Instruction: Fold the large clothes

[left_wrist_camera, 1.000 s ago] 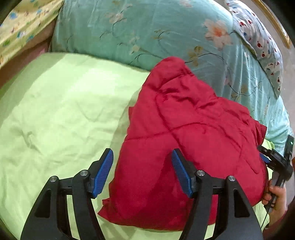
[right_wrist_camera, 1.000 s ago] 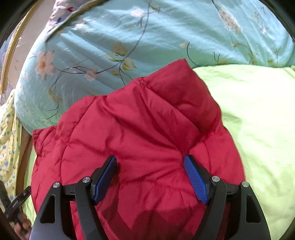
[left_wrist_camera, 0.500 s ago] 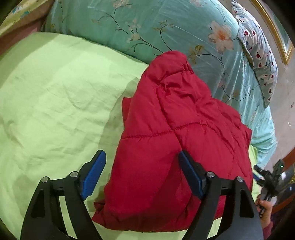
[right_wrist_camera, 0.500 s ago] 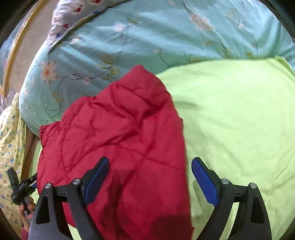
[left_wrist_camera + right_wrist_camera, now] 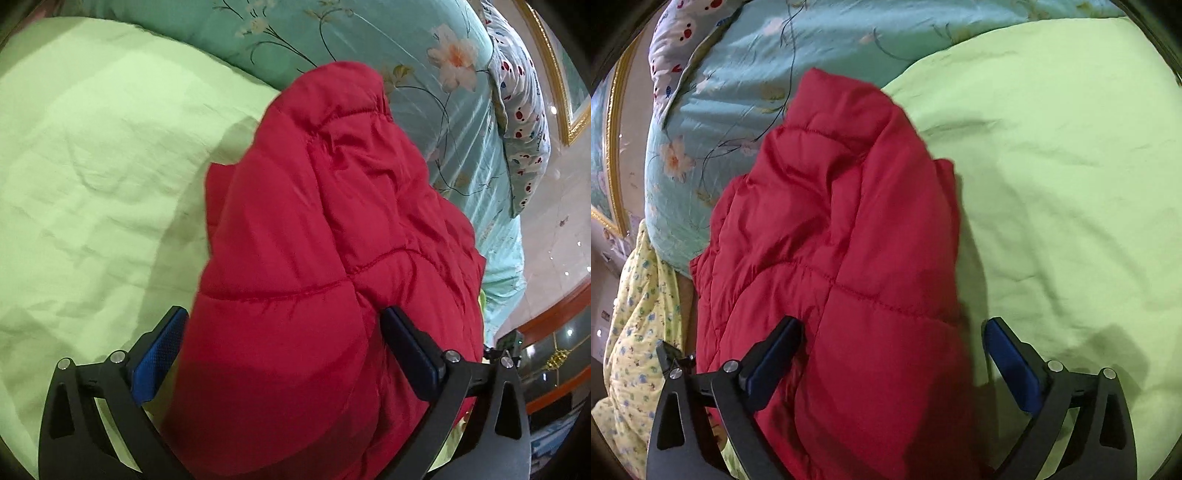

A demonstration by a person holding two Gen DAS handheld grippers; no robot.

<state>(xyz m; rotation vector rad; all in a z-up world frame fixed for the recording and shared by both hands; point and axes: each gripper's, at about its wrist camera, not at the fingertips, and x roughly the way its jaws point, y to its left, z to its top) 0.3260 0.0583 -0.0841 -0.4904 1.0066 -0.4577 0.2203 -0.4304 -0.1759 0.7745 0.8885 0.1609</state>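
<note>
A red quilted jacket (image 5: pixel 314 236) lies bundled on the light green sheet (image 5: pixel 92 166), its far end against the teal duvet. My left gripper (image 5: pixel 284 343) straddles the jacket's near left part. Its jaws are opening wide, and the puffy fabric bulges between the blue pads (image 5: pixel 159 358) without being pinched. In the right wrist view the same jacket (image 5: pixel 831 240) fills the middle. My right gripper (image 5: pixel 892 354) straddles its right edge with jaws still opening: one pad (image 5: pixel 772 358) rests against the fabric, the other hangs over the sheet (image 5: pixel 1071 184).
A teal floral duvet (image 5: pixel 424 55) is piled behind the jacket, with a spotted pillow (image 5: pixel 524 122) beyond it. A yellow patterned cloth (image 5: pixel 639 314) hangs at the bed's side. Wooden furniture (image 5: pixel 554 325) and a gold picture frame (image 5: pixel 561 107) stand past the bed.
Both grippers' jaws have spread much wider. Both have sunk closer to the jacket and tipped downward, and the right one has shifted towards the jacket's right edge.
</note>
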